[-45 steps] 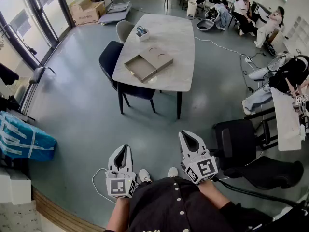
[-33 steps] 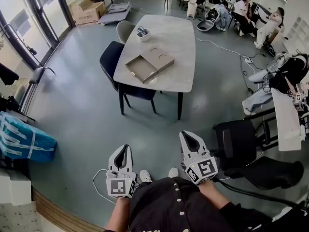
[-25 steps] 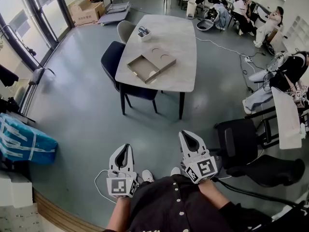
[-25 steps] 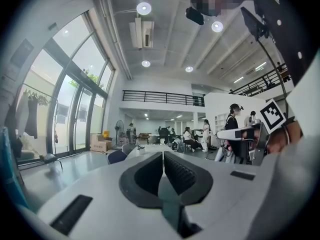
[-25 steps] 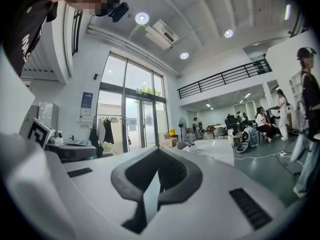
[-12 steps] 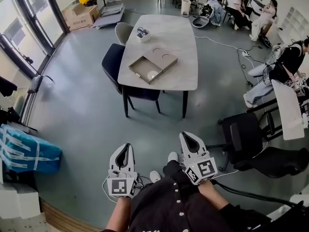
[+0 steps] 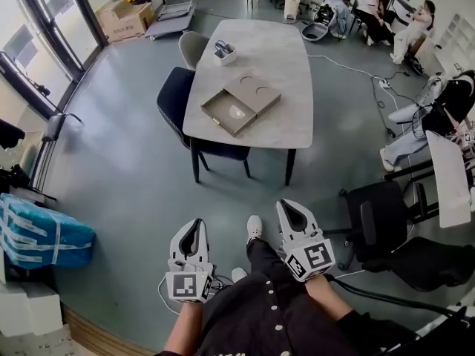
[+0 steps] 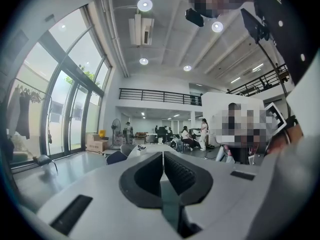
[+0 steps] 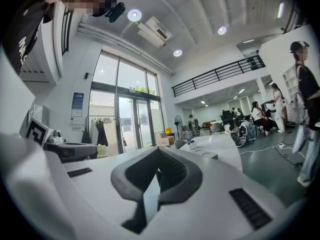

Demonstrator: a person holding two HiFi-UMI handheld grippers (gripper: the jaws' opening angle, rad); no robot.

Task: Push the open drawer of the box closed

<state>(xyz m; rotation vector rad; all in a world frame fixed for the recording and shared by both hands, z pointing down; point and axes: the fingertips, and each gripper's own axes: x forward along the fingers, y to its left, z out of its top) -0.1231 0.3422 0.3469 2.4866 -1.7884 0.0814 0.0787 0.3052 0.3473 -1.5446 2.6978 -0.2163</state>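
The tan flat box (image 7: pixel 256 93) lies on the grey table (image 7: pixel 278 47), far ahead of me in the head view. Its drawer (image 7: pixel 228 114) is pulled out toward the table's near-left edge, with a pale round thing inside. Both grippers are held low near my body, well short of the table. The left gripper (image 7: pixel 194 224) is shut with nothing in it, its jaws meeting in the left gripper view (image 8: pixel 162 155). The right gripper (image 7: pixel 286 205) is also shut and empty (image 9: pixel 159 158). The table shows small and distant in both gripper views.
A dark blue chair (image 7: pixel 175 96) and a grey chair (image 7: pixel 191 46) stand at the table's left side. A small white holder (image 7: pixel 225 51) sits on the far tabletop. A black office chair (image 7: pixel 375 215) is at my right, a blue bag (image 7: pixel 44 230) at my left. People sit at the back right.
The table and box have come nearer and lower in the head view. A foot now shows stepping forward between the grippers. Both grippers stay shut in the same pose.
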